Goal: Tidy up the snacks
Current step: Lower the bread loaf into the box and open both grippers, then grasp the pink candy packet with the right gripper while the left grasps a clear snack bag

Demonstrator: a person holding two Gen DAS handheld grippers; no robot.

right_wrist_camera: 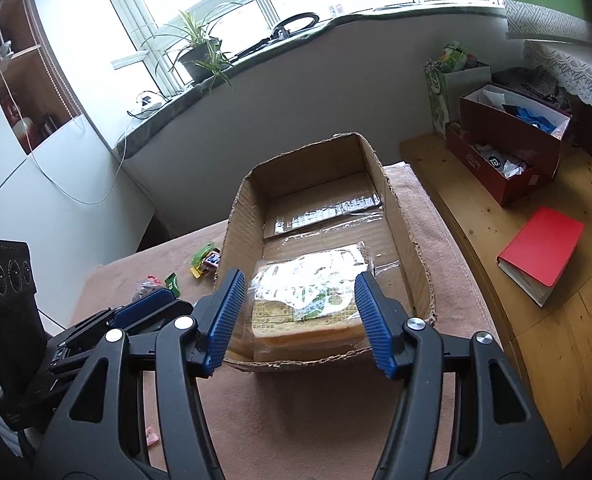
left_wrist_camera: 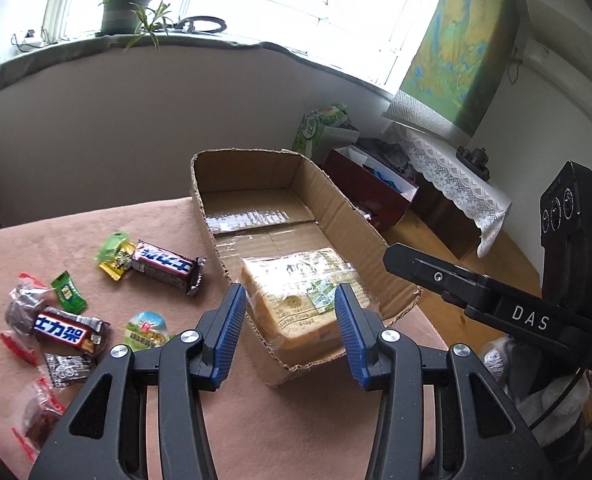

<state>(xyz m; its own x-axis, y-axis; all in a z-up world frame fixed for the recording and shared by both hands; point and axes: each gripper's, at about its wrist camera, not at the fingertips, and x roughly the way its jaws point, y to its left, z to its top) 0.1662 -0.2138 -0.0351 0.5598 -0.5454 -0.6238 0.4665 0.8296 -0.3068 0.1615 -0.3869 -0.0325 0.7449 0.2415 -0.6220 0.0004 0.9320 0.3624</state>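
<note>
Bread pack (left_wrist_camera: 304, 296) already lay in carton (left_wrist_camera: 255, 168); loose snacks (left_wrist_camera: 167, 266) sat at nine o'clock. My left gripper (left_wrist_camera: 291, 320) and right gripper (right_wrist_camera: 302, 320) gaped wide, empty. Judged best: left takes one wrapper squarely

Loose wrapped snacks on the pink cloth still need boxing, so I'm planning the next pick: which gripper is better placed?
Left. The open left gripper has the wrapped snack bars just to its left; the open right gripper faces the brown cardboard box, farther from them.
</note>
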